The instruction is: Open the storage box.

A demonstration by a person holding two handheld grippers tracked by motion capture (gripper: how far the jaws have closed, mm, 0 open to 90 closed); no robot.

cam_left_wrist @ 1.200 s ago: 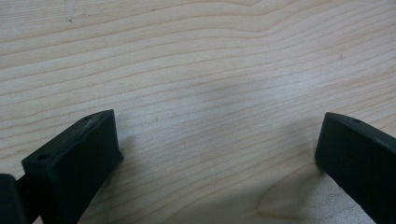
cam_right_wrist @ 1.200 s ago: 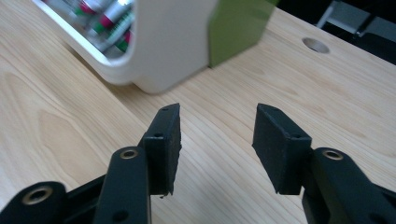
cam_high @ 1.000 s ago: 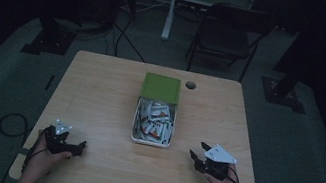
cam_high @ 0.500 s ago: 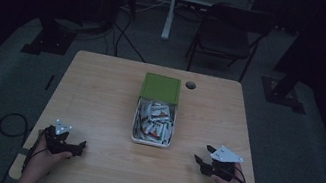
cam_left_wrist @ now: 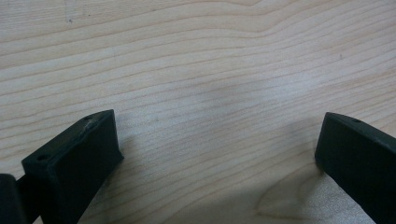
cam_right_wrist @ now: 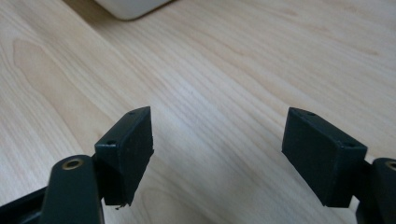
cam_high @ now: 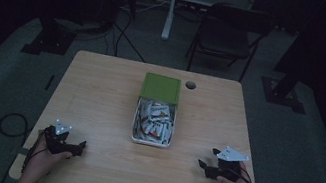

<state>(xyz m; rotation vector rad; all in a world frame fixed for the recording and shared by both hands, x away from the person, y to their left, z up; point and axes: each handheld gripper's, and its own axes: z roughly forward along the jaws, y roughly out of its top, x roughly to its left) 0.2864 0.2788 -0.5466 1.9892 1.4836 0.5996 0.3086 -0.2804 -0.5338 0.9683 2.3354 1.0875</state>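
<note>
Fingers on both your grippers are released and hold nothing. From the high view, your left gripper [cam_high: 74, 147] rests at the near left corner of the bench [cam_high: 97, 105], and your right gripper [cam_high: 206, 166] sits at the near right, its fingers having just been spreading with nothing between them. Midway between them, farther in, stands the white tray [cam_high: 150, 141], heaped with small white packets [cam_high: 154, 123] marked in red and green. A green lid [cam_high: 161, 87] lies flat, touching the tray's far end. Just right of the lid is a round hole [cam_high: 190, 84] in the bench top. Bare wood lies between each gripper and the tray. Beyond the bench stands a dark chair [cam_high: 224, 36].

From the left gripper view, your two black fingers [cam_left_wrist: 77, 158] stand wide apart over bare wood.

From the right gripper view, your fingers [cam_right_wrist: 126, 149] are likewise parted over bare bench, and a rounded corner of the white tray [cam_right_wrist: 130, 7] lies ahead, well apart from them.
</note>
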